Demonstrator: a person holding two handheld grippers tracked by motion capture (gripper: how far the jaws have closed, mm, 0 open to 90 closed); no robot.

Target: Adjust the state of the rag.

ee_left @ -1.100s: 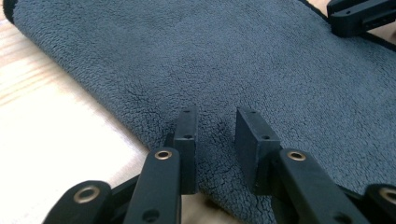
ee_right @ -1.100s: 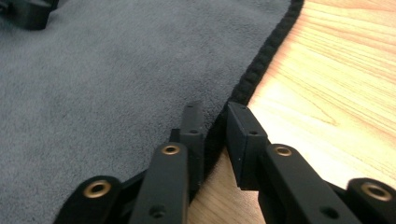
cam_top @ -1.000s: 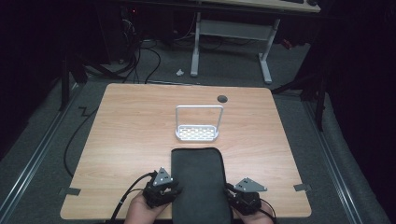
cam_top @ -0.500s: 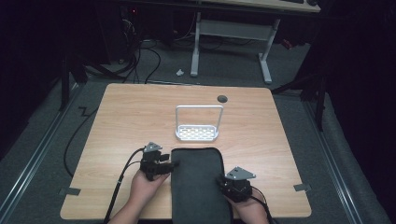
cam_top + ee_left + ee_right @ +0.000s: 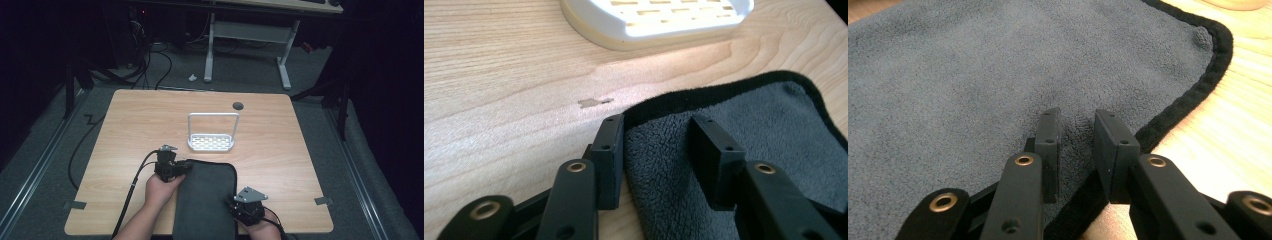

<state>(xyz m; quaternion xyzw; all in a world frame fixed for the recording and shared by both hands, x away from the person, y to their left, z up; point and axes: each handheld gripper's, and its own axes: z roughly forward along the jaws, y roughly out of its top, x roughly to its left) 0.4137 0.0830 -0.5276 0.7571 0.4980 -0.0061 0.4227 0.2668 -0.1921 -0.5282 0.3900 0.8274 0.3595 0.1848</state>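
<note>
A dark grey towel [image 5: 205, 200] with black trim lies flat at the near edge of the wooden table [image 5: 300, 150]. My left gripper [image 5: 186, 167] lies at its far left corner. In the left gripper view this gripper [image 5: 656, 125] is open, one jaw on the wood and the other on the towel [image 5: 774, 115], so the trimmed edge runs between them. My right gripper [image 5: 234, 204] rests at the towel's right edge. Its own view has the right gripper [image 5: 1075, 117] open only narrowly, with both jaws low over the towel [image 5: 973, 75] just inside the trim.
A white perforated rack [image 5: 211, 142] with a tall hoop handle stands just beyond the towel, and its base [image 5: 659, 20] is close ahead of my left gripper. A cable hole [image 5: 238, 106] sits near the far edge. The left gripper's cable [image 5: 132, 195] trails off the front.
My left gripper has slid away from the person along the towel's left edge to its far corner. The right gripper has shifted slightly left onto the right edge. The towel lies as before.
</note>
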